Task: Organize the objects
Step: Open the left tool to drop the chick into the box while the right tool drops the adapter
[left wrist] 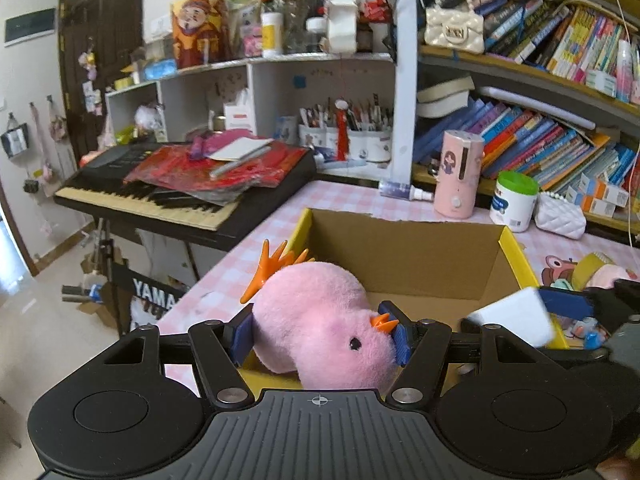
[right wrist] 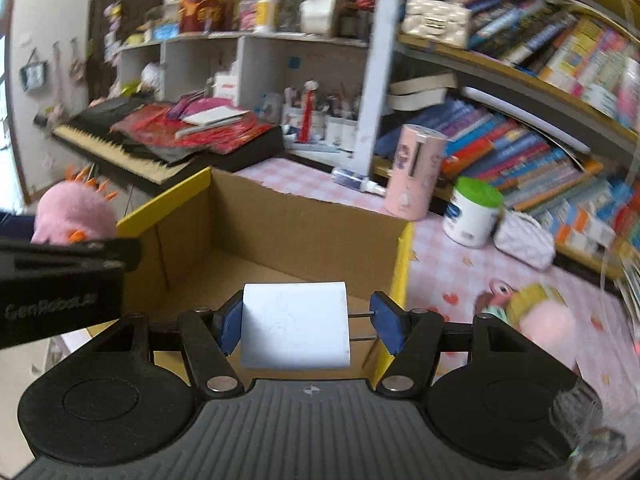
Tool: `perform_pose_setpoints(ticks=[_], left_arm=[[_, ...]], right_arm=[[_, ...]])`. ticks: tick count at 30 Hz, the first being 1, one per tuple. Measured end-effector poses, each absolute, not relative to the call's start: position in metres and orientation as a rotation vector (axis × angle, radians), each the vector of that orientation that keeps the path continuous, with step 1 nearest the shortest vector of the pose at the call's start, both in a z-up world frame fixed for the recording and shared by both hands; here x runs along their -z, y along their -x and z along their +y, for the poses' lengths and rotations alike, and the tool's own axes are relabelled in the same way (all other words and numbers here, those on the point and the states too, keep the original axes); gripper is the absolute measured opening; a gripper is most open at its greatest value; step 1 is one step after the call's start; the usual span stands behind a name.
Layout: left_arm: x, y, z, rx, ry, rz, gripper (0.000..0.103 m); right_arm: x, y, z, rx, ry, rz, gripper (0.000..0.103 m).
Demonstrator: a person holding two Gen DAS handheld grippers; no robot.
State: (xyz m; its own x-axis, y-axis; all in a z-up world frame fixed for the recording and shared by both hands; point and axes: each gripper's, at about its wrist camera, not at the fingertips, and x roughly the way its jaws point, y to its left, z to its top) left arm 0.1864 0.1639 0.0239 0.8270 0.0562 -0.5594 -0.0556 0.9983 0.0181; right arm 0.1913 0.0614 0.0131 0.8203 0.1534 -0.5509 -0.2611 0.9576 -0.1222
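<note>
While at cardboard box point(left wrist: 400, 248): pink plush point(left wrist: 316, 312) clamped btwn left tongs point(left wrist: 320, 334), white charger point(right wrist: 296, 324) clamped btwn right tongs point(right wrist: 308, 326).

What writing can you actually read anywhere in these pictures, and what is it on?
"YAMA", cut off: the panel under the keyboard.
"GenRobot.ai", blurred: side of the left gripper.
Book spines, white jar's label, pink canister: too small or blurred to read.
</note>
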Motion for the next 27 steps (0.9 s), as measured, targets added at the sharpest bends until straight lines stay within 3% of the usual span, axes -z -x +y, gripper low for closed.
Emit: perform_pose_setpoints(ticks=[4,15,27], left_arm=[[-0.011,-0.206,0.156,-0.048,-0.015,0.638,0.065],[0.016,-0.235,0.165,-0.081,0.055,0.736,0.065],[0.015,-0.243,0.165,-0.118,0.055,0.732,0.063]], right_arm=[[0.005,-0.215,0.071,-0.314,0.283,0.623,0.063],[0.012,-0.247,0.063,-0.534,0.164,0.734,0.063],[0.012,-0.273,0.055,-0.688,0.200,0.774,0.063]])
